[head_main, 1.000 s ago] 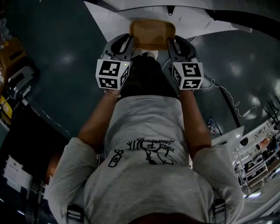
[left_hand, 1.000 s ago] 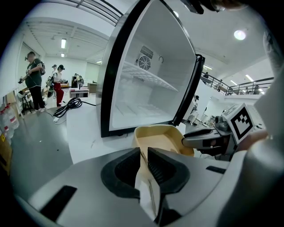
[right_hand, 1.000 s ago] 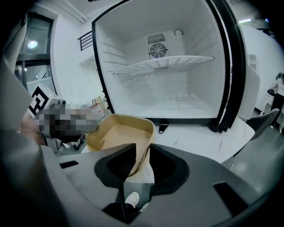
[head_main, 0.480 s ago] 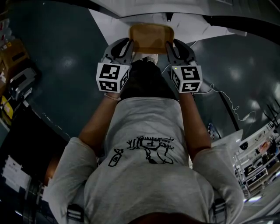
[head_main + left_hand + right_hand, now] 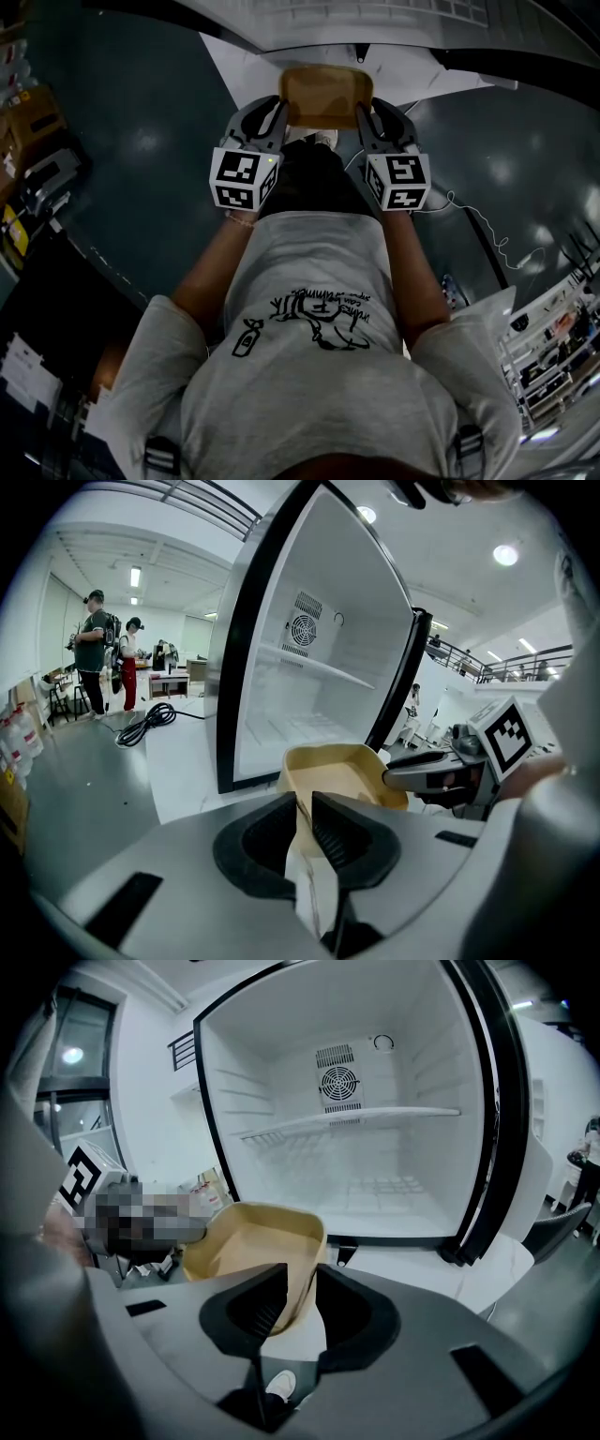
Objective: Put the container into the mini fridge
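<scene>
While both grippers carry it between them, the tan, shallow, round-cornered plastic container [image 5: 325,96] hangs in the air just in front of the open white mini fridge [image 5: 427,1063], still outside its cavity and tilted slightly. On the container's left end, the left gripper [image 5: 305,808] has its dark ribbed fingers [image 5: 342,832] clenched on the thin side wall, one finger inside the rim and one outside. At the opposite end the right gripper [image 5: 298,1283] grasps the other wall in the same way, its fingers [image 5: 251,1312] pinching the tan rim between them. From the head view the two grippers point forward and downward, side by side, with the container spanning the gap between them above the person's dark trousers [image 5: 314,178] and white shoe [image 5: 323,139]. Inside the fridge a pale shelf [image 5: 352,1119] crosses the middle, and a round fan grille [image 5: 338,1082] sits high on the back wall. Off to the left, well away, two people [image 5: 94,649] stand near a coiled black cable [image 5: 145,728] on the grey floor [image 5: 75,789].
</scene>
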Action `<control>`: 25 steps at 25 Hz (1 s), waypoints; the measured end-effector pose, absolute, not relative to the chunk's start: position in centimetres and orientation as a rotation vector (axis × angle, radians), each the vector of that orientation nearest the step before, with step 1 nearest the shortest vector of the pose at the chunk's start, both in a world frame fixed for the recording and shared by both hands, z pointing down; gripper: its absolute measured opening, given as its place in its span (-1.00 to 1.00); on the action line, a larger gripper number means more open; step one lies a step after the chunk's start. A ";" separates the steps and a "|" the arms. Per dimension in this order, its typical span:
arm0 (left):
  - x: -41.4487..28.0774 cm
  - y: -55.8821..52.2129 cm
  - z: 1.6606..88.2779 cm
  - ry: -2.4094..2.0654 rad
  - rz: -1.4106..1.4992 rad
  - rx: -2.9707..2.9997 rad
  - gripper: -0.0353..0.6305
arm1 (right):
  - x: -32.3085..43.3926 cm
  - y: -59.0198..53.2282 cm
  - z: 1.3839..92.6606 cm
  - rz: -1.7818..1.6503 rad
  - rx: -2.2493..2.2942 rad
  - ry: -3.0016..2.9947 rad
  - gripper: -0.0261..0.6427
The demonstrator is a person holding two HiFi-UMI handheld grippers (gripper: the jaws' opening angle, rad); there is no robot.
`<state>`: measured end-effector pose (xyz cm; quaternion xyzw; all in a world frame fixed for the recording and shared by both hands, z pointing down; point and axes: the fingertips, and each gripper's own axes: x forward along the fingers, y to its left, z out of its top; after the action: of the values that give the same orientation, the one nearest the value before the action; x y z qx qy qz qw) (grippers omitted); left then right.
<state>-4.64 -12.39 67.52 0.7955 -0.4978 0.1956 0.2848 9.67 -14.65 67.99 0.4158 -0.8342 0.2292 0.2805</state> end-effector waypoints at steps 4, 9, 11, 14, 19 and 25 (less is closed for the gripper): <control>-4.7 -12.5 66.4 -1.336 0.509 2.135 -0.71 | 9.7 -14.3 67.4 0.621 1.116 -2.228 -0.60; -4.8 -12.5 64.9 -1.345 0.498 2.147 -0.71 | 9.7 -13.9 66.3 0.621 1.109 -2.225 -0.60; -4.8 -12.6 64.6 -1.349 0.498 2.147 -0.71 | 9.6 -14.0 65.9 0.620 1.107 -2.226 -0.60; -4.9 -12.5 64.0 -1.351 0.495 2.146 -0.71 | 9.5 -14.0 65.1 0.613 1.107 -2.231 -0.60; -4.9 -12.4 63.0 -1.355 0.484 2.151 -0.71 | 9.5 -14.1 64.1 0.607 1.104 -2.232 -0.60; -4.8 -12.2 61.8 -1.356 0.475 2.153 -0.71 | 9.6 -14.2 62.7 0.604 1.111 -2.235 -0.60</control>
<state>-4.82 -12.23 61.85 0.8002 -0.5039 0.1765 0.2733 9.57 -14.17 62.70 0.4150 -0.8347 0.2257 0.2830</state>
